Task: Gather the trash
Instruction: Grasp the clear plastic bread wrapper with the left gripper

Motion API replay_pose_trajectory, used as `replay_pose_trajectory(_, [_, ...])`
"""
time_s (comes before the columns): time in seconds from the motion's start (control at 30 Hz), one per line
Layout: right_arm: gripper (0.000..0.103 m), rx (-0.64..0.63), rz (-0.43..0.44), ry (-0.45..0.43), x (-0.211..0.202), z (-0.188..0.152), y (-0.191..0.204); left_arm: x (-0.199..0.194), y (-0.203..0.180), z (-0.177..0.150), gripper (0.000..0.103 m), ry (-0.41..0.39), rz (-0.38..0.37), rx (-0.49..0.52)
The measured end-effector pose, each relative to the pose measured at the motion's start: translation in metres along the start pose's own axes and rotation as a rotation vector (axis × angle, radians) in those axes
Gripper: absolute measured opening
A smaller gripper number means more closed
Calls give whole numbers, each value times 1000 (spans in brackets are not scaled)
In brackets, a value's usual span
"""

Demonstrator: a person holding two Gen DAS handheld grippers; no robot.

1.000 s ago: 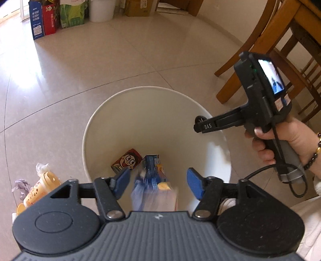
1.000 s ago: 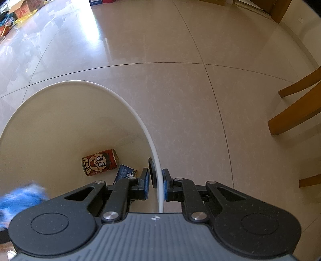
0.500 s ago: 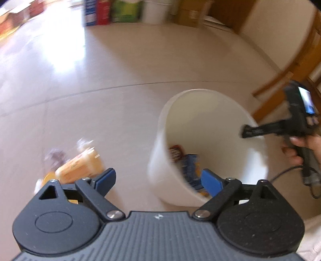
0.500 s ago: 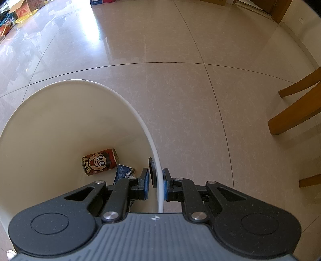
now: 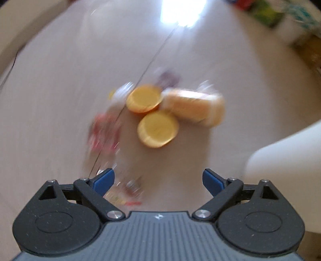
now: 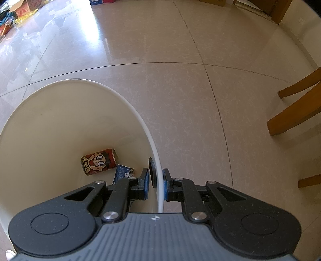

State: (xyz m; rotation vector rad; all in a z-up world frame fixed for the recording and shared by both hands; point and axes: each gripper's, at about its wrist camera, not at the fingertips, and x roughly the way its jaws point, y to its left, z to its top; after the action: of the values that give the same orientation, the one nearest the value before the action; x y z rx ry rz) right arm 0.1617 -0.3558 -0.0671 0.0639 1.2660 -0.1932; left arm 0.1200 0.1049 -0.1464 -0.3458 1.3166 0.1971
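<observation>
My right gripper (image 6: 156, 185) is shut on the rim of the white bin (image 6: 128, 100), one finger inside and one outside the wall. A red cartoon can (image 6: 99, 161) and a blue carton (image 6: 122, 172) lie at the bin's bottom. In the blurred left wrist view, my left gripper (image 5: 158, 180) is open and empty above the floor. Ahead of it lie two yellow round lids (image 5: 157, 128), a pale orange cup (image 5: 193, 108) on its side, a red wrapper (image 5: 105, 132) and crumpled paper (image 5: 168, 77). The bin's wall (image 5: 284, 152) shows at the right edge.
Wooden chair legs (image 6: 297, 112) stand to the right of the bin. Boxes and bags (image 6: 20, 8) line the far wall. A small wrapper (image 5: 128, 192) lies just under the left fingers. Beige floor tiles stretch beyond the bin.
The left gripper has swung left from above the bin to over the floor litter, after the blue carton dropped into the bin. The right gripper has kept its hold on the rim.
</observation>
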Motion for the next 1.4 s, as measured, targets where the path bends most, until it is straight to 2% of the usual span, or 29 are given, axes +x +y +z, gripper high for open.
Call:
replay_pose_trajectory(0.1, [16,0,-2,-2,0,-1,0,32,24,-13,94,41,50,-81])
replay_pose_trajectory(0.23, [16,-11,-13,-5,0,-2,3,58,47,-28,94,54,32,-187])
replay_pose_trajectory(0.33, [16,-10,-14,-4,1,-2,3,80,60,-35,94,96,9,-270])
replay_pose_trajectory(0.5, [16,-9,-12,-7,1,-2,2,106,66,-44,94,96,17,-347])
replay_pose_trajectory(0.73, [16,-11,-18,-11,1,-4,4,128,59,-47,94,67,15,-375])
replay_pose_trajectory(0.9, [16,-13,-21,-13,1,-4,5,134,48,-49,89,30,64,-376])
replay_pose_trajectory(1.1, [16,-8,-18,-10,2,-4,5,127,35,-52,70,13,87,-334])
replay_pose_trajectory(1.2, [16,-10,-18,-11,2,-4,4,123,34,-53,57,18,83,-330])
replay_pose_trajectory(1.27, [16,-10,-18,-10,1,-4,4,120,38,-51,40,32,73,-317])
replay_pose_trajectory(1.3, [16,-9,-17,-8,2,-4,4,119,37,-51,35,41,74,-306])
replay_pose_trajectory(1.4, [16,-8,-16,-4,3,-4,4,117,36,-48,33,60,71,-276])
